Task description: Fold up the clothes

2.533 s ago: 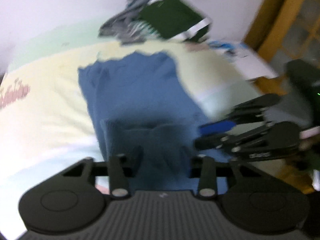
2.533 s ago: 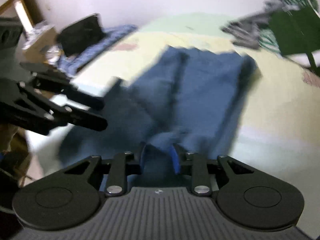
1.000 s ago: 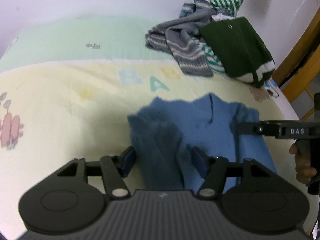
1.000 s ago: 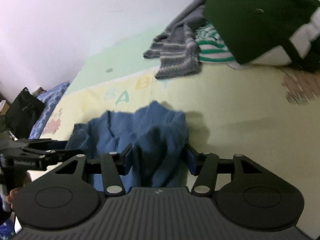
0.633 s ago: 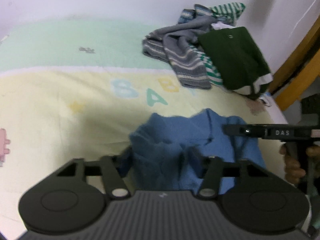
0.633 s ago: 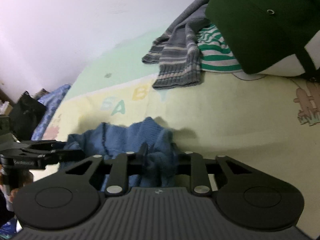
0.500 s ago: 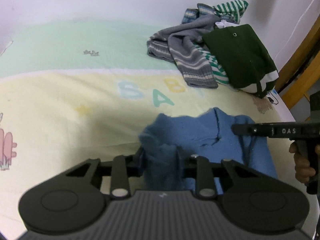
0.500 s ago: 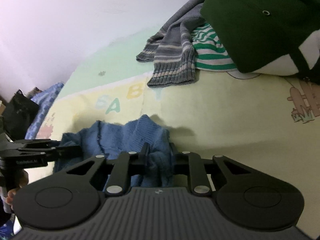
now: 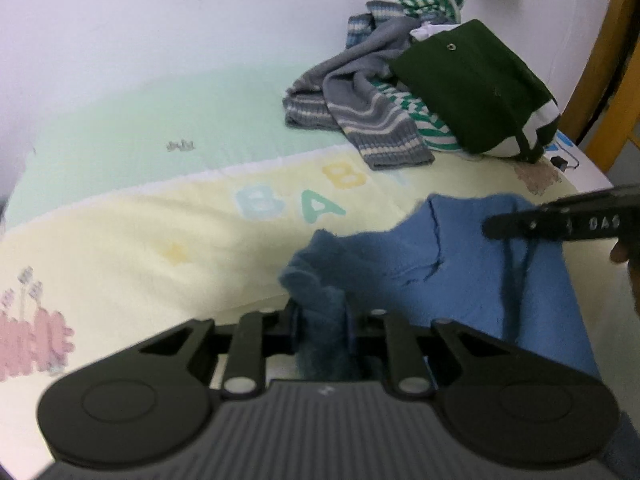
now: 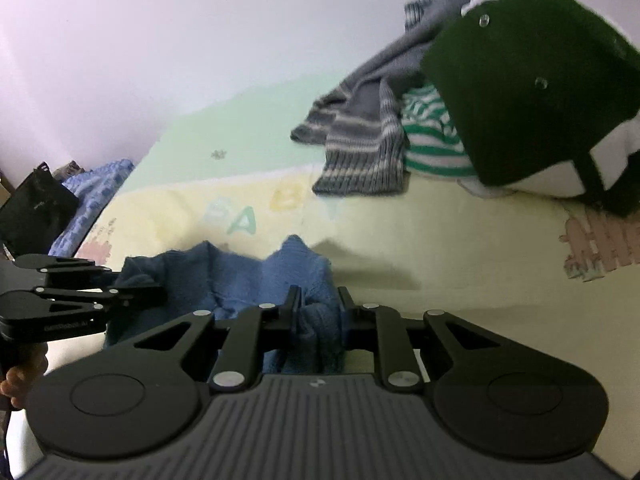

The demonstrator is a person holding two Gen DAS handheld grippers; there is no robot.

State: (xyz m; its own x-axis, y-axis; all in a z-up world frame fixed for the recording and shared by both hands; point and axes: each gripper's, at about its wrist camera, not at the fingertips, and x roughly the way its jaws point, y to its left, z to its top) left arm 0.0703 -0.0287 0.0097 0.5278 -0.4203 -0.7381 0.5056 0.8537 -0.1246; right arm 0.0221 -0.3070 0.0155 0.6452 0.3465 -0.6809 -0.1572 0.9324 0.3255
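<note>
Blue sweater [image 9: 460, 276]: on the yellow blanket [image 9: 120, 240], near edge, bunched. My left gripper [image 9: 322, 320]: jaws closing, pinching a wad of its knit. My right gripper [image 10: 318, 308]: narrowed on another fold of it. Pile of clothes [image 9: 424, 92]: grey striped, green striped and dark green pieces, far corner by the wall, well apart.

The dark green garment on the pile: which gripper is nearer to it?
Right. The right gripper, clamped on the blue sweater, has the dark green garment looming close; the left gripper grips the sweater's other corner, farther away.
</note>
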